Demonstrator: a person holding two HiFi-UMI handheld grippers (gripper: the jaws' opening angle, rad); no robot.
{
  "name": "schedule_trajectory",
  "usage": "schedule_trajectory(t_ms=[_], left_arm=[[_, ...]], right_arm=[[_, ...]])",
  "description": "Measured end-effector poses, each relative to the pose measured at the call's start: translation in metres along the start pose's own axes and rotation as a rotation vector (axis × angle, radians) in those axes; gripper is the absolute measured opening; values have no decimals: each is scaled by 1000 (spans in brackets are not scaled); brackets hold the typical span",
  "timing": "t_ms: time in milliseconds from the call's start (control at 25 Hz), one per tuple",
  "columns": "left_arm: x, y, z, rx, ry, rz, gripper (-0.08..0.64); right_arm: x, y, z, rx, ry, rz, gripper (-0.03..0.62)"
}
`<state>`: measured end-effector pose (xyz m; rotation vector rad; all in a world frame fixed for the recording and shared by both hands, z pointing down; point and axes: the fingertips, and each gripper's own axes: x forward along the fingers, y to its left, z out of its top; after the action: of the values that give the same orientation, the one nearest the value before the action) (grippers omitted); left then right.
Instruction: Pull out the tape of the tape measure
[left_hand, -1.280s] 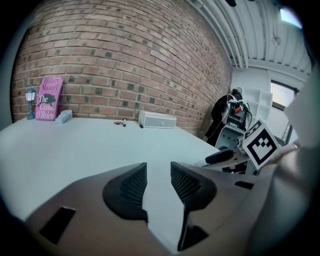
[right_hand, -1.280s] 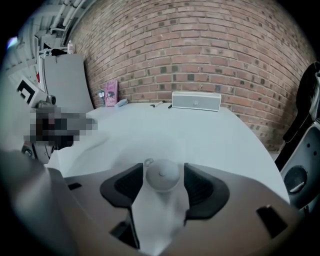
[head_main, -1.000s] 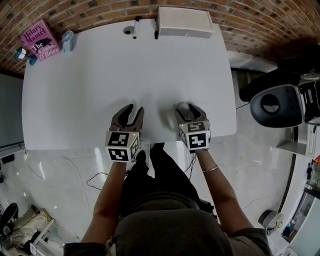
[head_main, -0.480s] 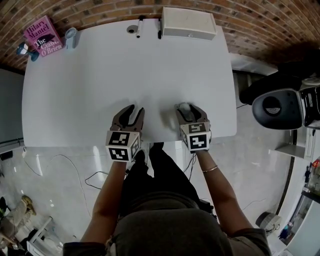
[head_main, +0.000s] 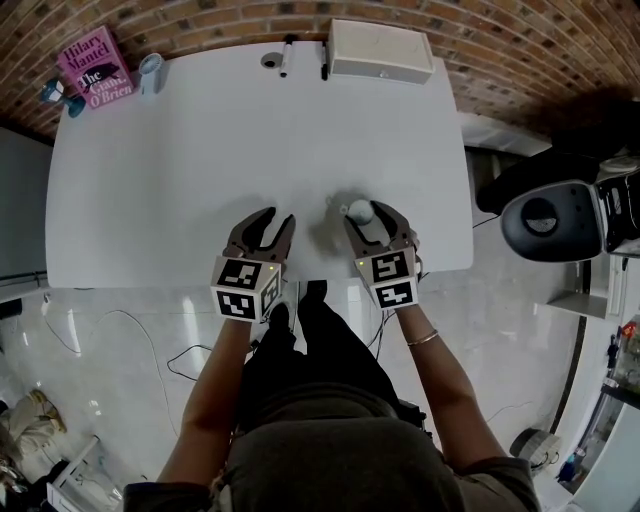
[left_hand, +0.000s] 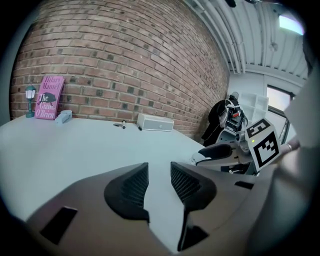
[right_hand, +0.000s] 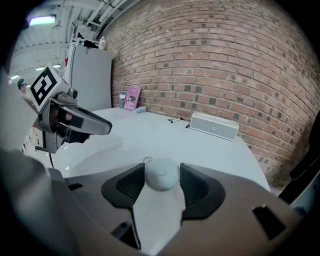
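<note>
The right tongs (head_main: 367, 215) are clamped on a small round white tape measure (head_main: 360, 210), low and right of centre in the head view, over the near part of the white bench (head_main: 200, 150). In the right gripper view the tape measure (right_hand: 161, 175) sits squarely between the two ribbed dark pads (right_hand: 131, 184), touching both, with a small ring (right_hand: 147, 160) showing at its upper left edge. No length of tape can be made out. The left tongs (head_main: 277, 218) hover just left of the right ones in the head view. In the left gripper view the left tongs (left_hand: 159, 176) stand apart with only bare bench surface between them. Along the bench's far edge, at the top of the head view, stands a white oblong box (head_main: 380, 50) against the brick wall (head_main: 520, 60), with two dark pens (head_main: 284, 55) just to its left. In the upper left corner a pink book (head_main: 96, 68) leans against the wall, a small lamp-shaped figure (head_main: 55, 92) to its left and a pale blue object (head_main: 150, 72) to its right.
</note>
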<state>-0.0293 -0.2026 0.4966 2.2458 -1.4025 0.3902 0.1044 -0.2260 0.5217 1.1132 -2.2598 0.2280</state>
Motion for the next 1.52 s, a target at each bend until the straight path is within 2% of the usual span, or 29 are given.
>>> schedule_trajectory(t_ms=[480,720,1200,1520], left_arm=[[-19,-5,15,39,-46,-69,144],[-30,-17,21,44,-45,-160,144],[-42,-35,20,64,3,-323,143],[-47,-37,16,9,19,-399,98]], right_arm=[[-11,42,39,-146,-99,43,224],[-18,64,58,-234,-155,58,224],[-35,96,75,-304,-199,58,224],[-43,106,80,-323,-225,60,224]])
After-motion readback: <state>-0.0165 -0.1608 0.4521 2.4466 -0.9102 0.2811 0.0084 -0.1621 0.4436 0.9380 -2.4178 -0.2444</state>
